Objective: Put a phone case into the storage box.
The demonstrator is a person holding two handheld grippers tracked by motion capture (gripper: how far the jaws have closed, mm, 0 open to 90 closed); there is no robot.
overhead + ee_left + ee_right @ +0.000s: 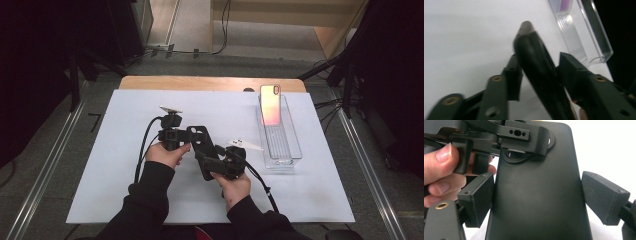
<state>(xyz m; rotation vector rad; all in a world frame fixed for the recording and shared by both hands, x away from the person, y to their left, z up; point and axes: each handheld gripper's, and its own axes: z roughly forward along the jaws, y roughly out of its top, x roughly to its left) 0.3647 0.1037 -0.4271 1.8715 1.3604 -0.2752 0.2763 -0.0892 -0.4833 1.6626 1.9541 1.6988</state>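
Note:
A black phone case hangs tilted above the white mat between both hands. My left gripper comes in from the left and is shut on the case's top end, one jaw lying over the camera cutout. In the left gripper view the case stands edge-on between the jaws of that gripper, with both pads against it. My right gripper grips the lower part across its width. In the right gripper view its pads sit on the two long edges of the case.
A clear plastic tray stands at the right of the white mat, with a phone in a pink-orange case leaning upright at its far end. The tray's near corner lies beyond the case. Metal rails run along both sides of the table.

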